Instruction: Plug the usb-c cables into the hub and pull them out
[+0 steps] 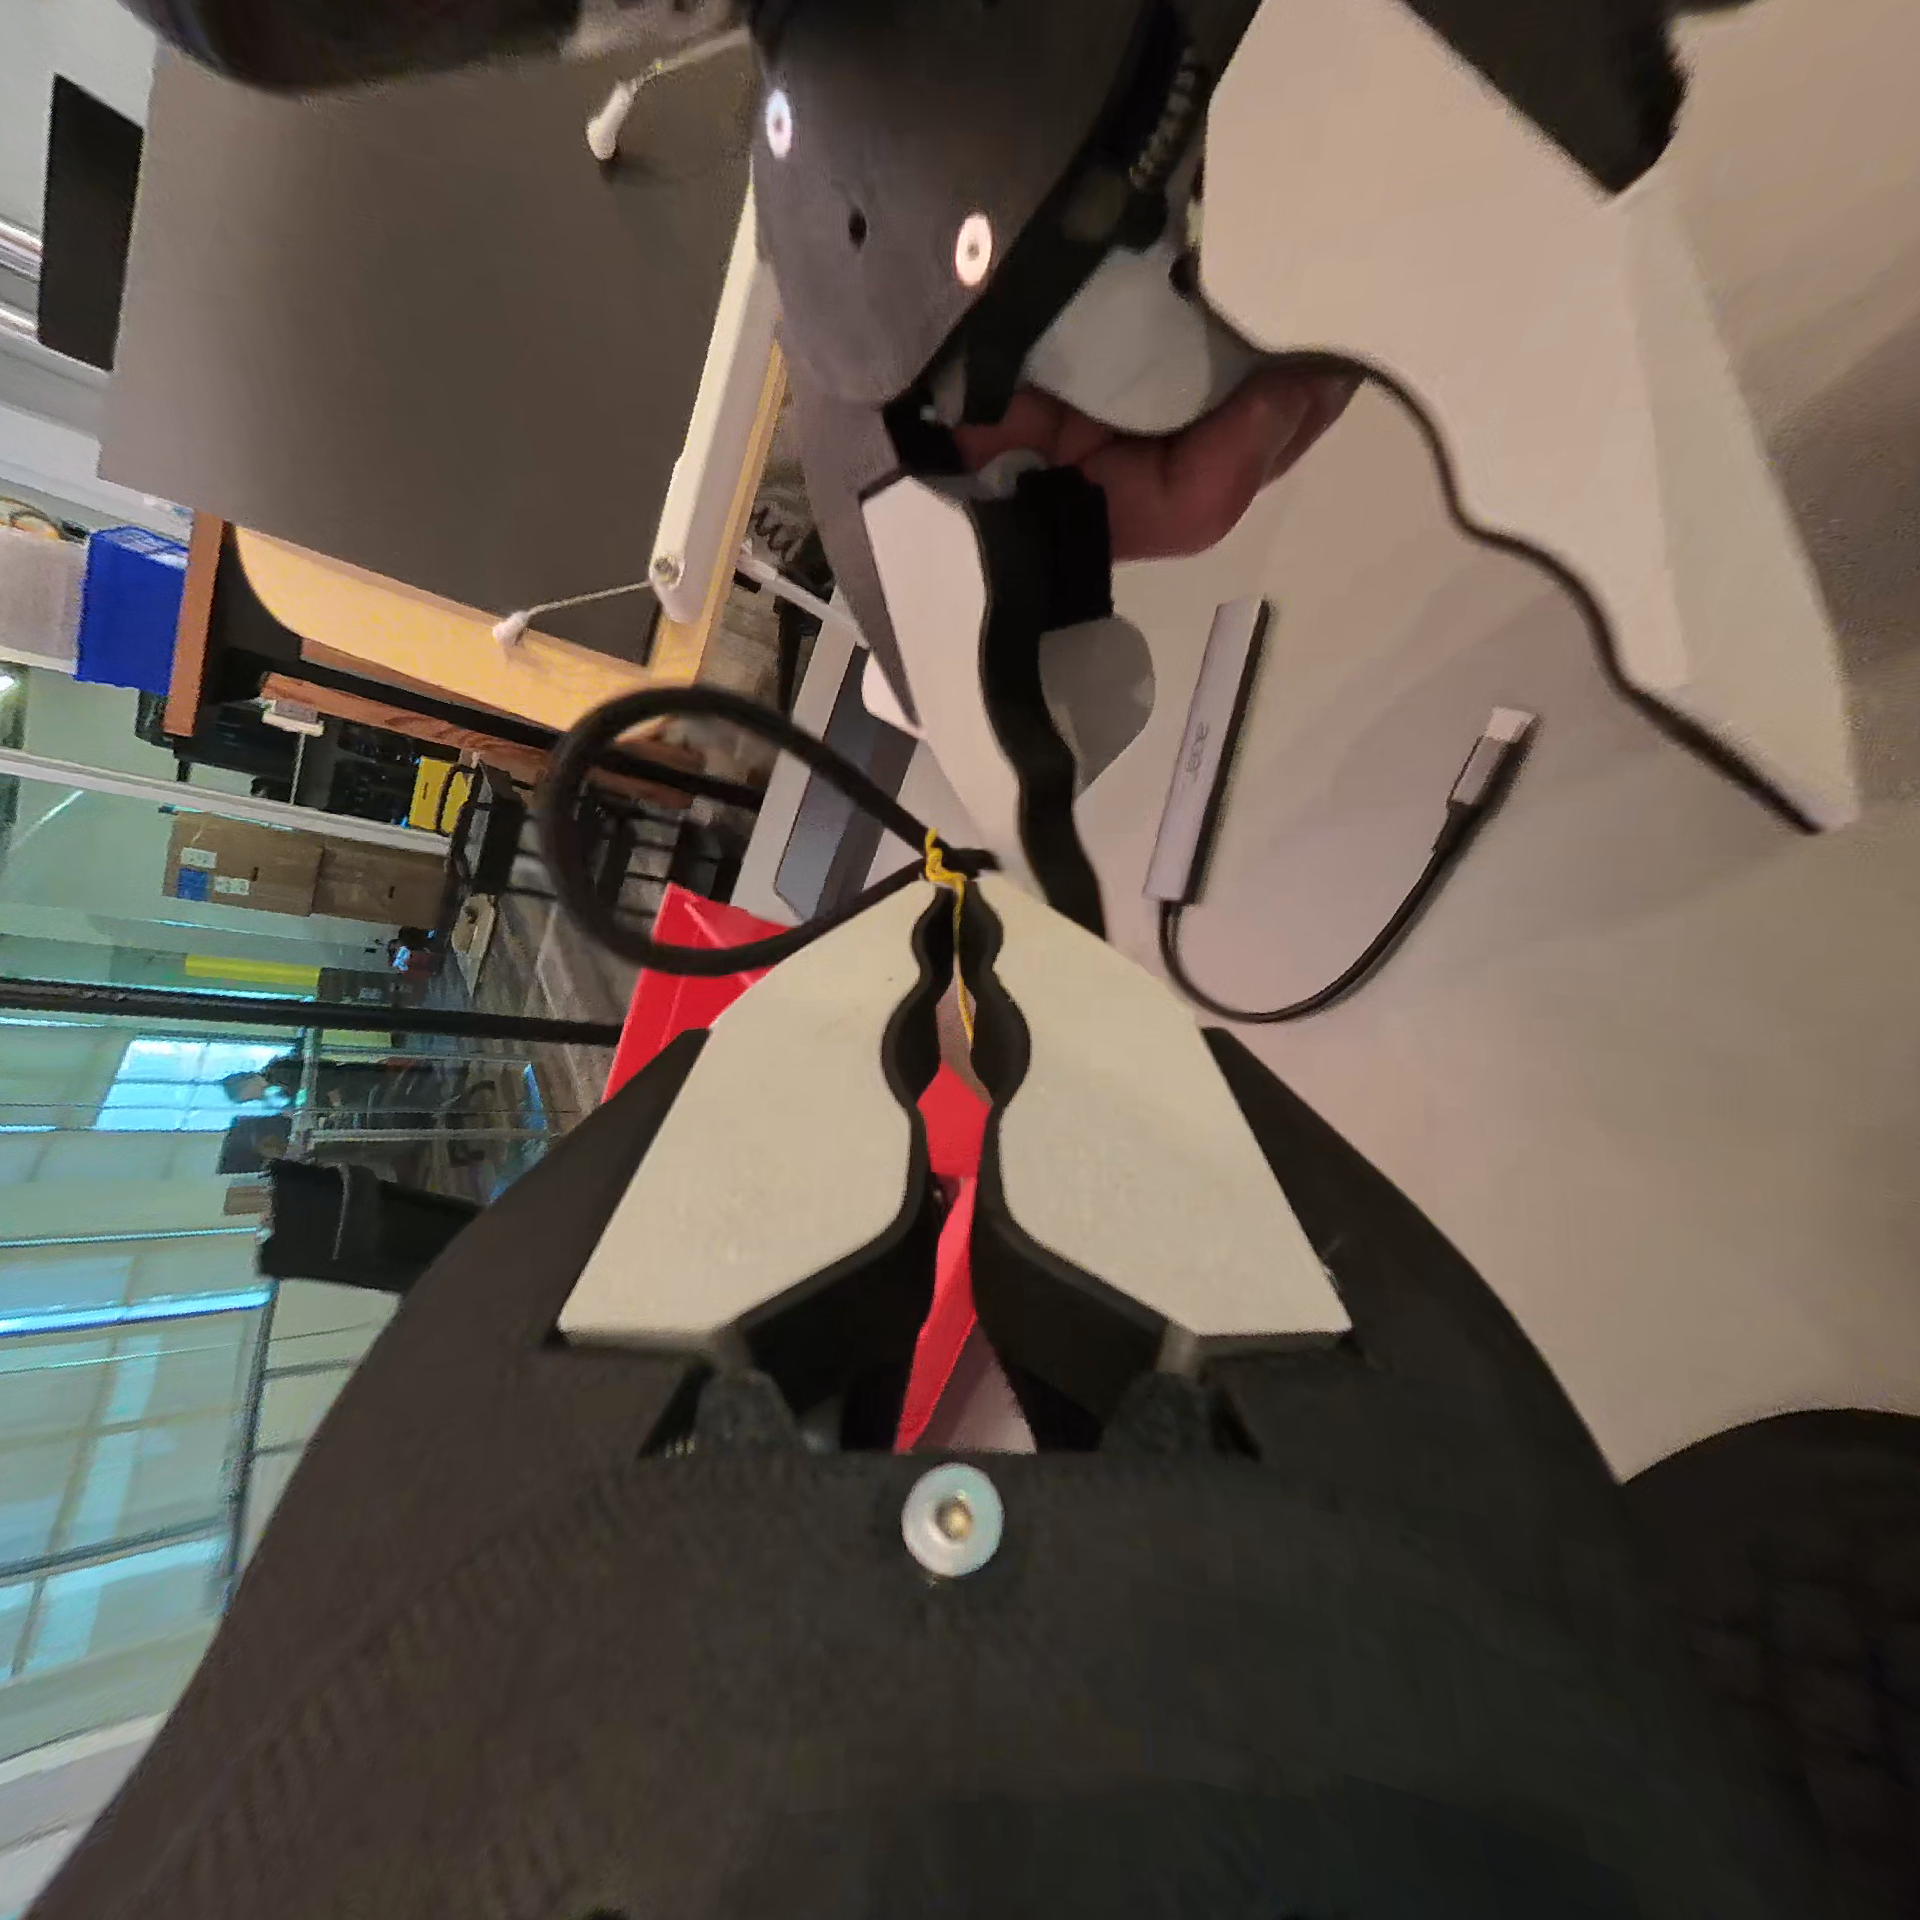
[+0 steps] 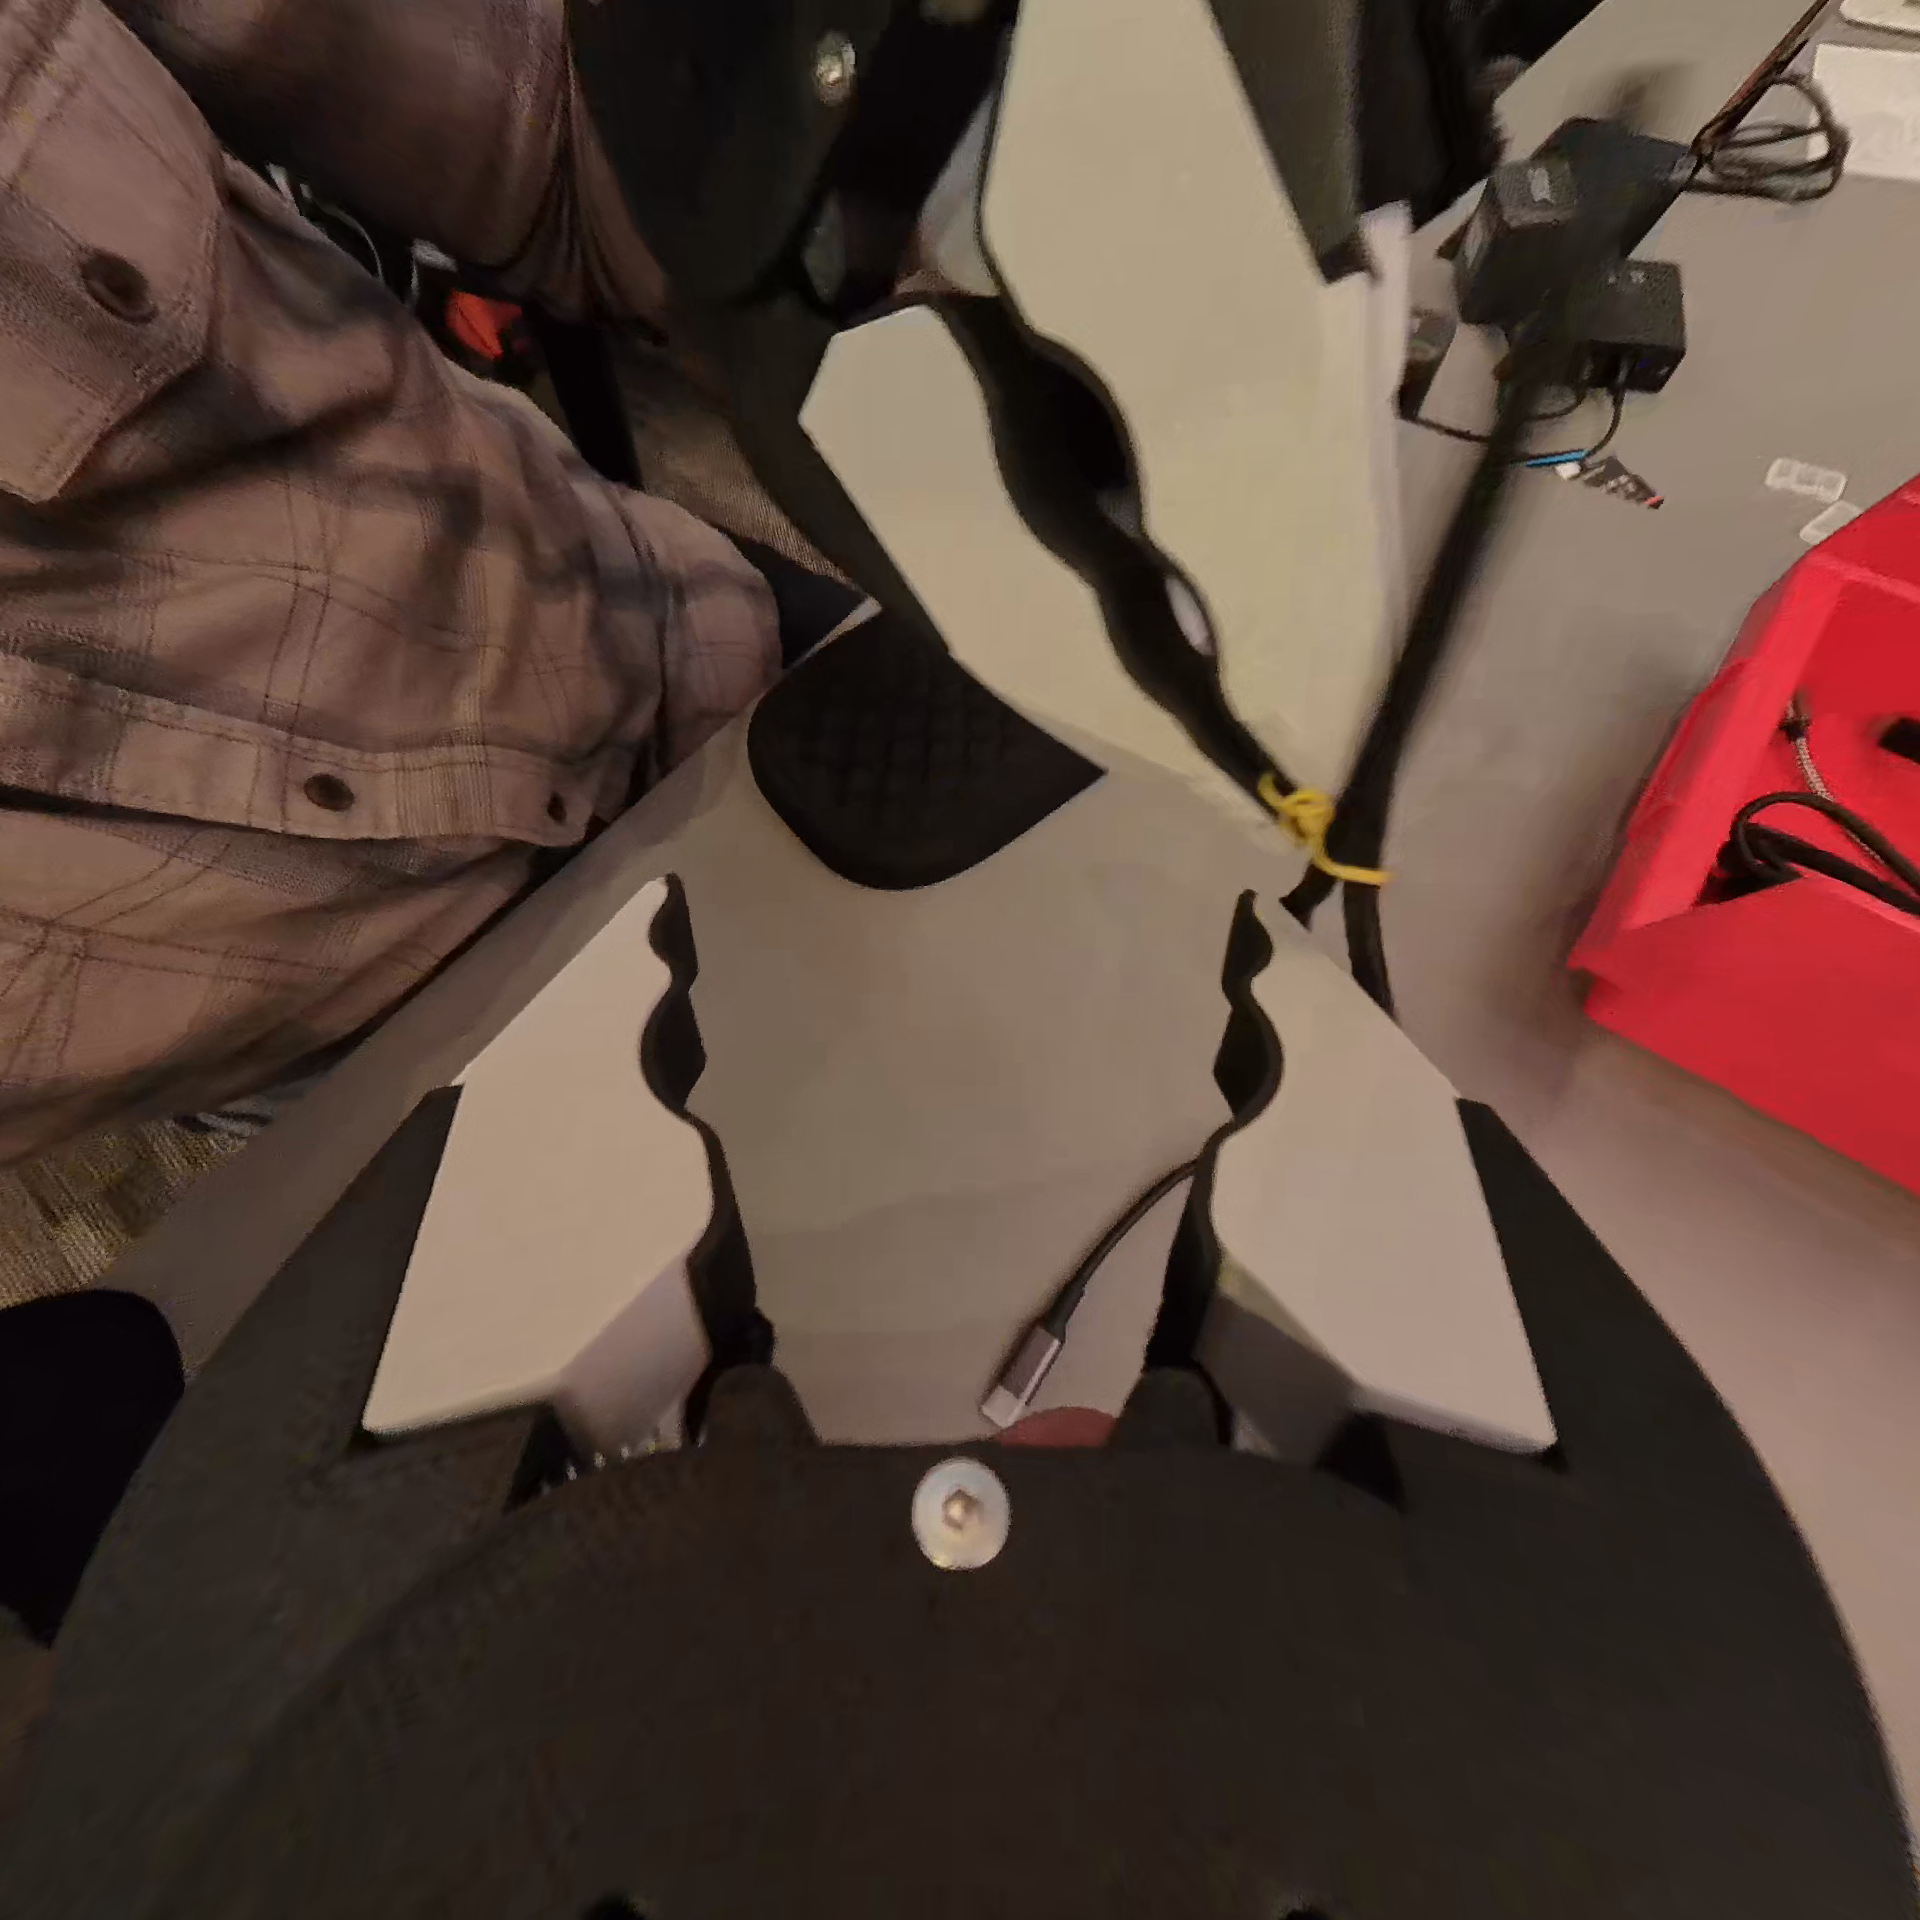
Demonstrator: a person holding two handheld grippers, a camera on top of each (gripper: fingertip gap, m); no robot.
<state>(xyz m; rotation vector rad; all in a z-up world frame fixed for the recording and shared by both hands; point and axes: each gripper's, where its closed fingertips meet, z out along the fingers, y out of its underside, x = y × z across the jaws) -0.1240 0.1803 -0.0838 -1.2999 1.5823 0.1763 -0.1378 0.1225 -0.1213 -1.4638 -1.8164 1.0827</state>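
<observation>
The usb-c cable (image 1: 665, 831), black and bundled with a yellow tie (image 1: 940, 857), is pinched at that tie between the tips of the left claw (image 1: 956, 904), whose jaws are clenched. The claw is raised off the bench (image 1: 1558, 1091) and rolled sideways, so the room behind appears tipped on its side; the cable's loop hangs free past the bench edge. In the right wrist view the same claw (image 2: 1283, 800) comes in from above, tilted, tips on the tie (image 2: 1304, 821).

The right claw (image 2: 956, 914) is released, jaws spread wide, held low over the bench (image 2: 935, 1060) and pointing toward the person's plaid sleeve (image 2: 312, 623). Between its fingers lies the hub's own short lead with a silver plug (image 2: 1023, 1377). The silver hub (image 1: 1205, 748) rests flat on the bench under the right claw (image 1: 1351, 582), well apart from the held cable.

The cable's plug ends are out of sight. A hand (image 1: 1174, 468) behind the right claw is mostly covered. A red box (image 2: 1766, 831) stands beside, cut off by the frame edge.
</observation>
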